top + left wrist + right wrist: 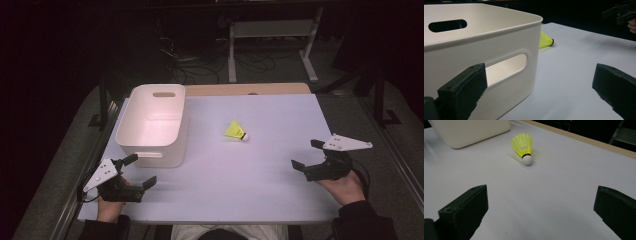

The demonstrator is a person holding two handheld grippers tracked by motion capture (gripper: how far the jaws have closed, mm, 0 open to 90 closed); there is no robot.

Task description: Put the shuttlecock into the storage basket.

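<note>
Open table around yellow shuttlecock lying on its side, white bin near left; left gripper and right gripper both wide open, empty.

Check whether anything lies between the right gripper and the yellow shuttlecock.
Nothing visible does. Bare white table runs from the open right gripper to the shuttlecock; the white bin sits off to the side.
</note>
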